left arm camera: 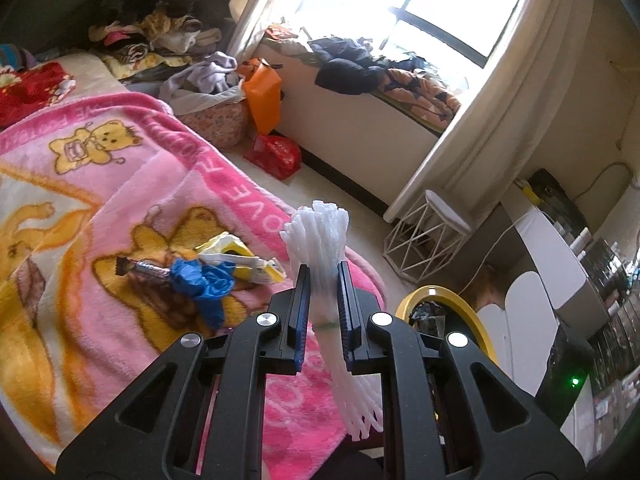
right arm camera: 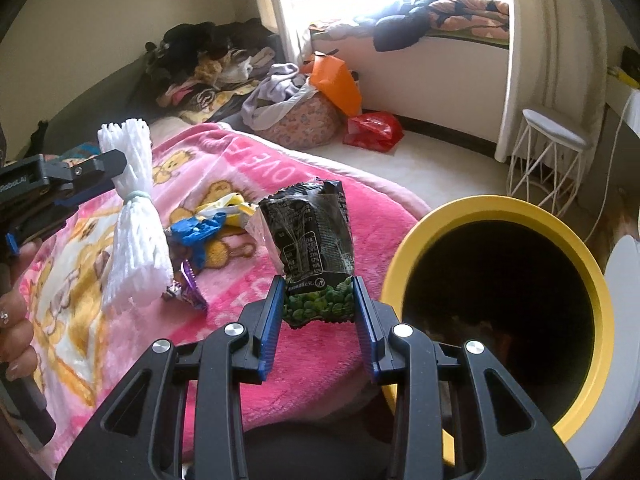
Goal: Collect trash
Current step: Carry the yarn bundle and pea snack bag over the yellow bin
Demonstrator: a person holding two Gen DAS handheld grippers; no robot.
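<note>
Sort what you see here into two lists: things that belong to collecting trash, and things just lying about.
Belongs to the job:
white foam fruit net
black-and-green snack packet
crumpled blue plastic glove
yellow-and-white wrapper
yellow-rimmed round bin

Just lying about:
pink teddy-bear blanket
white wire stool
clothes pile

White foam net [left arm camera: 320, 276], bunched and banded, is held upright; black-green snack bag [right arm camera: 316, 252] is held upright beside the yellow-rimmed bin [right arm camera: 496, 308]; wrappers [left arm camera: 224, 268] lie on the bed.

We see the bed's pink bear-print blanket [left arm camera: 132, 184] at frame left, carrying a yellow wrapper [left arm camera: 236, 258], blue glove [left arm camera: 204, 282] and purple foil wrapper [right arm camera: 188, 286].
</note>
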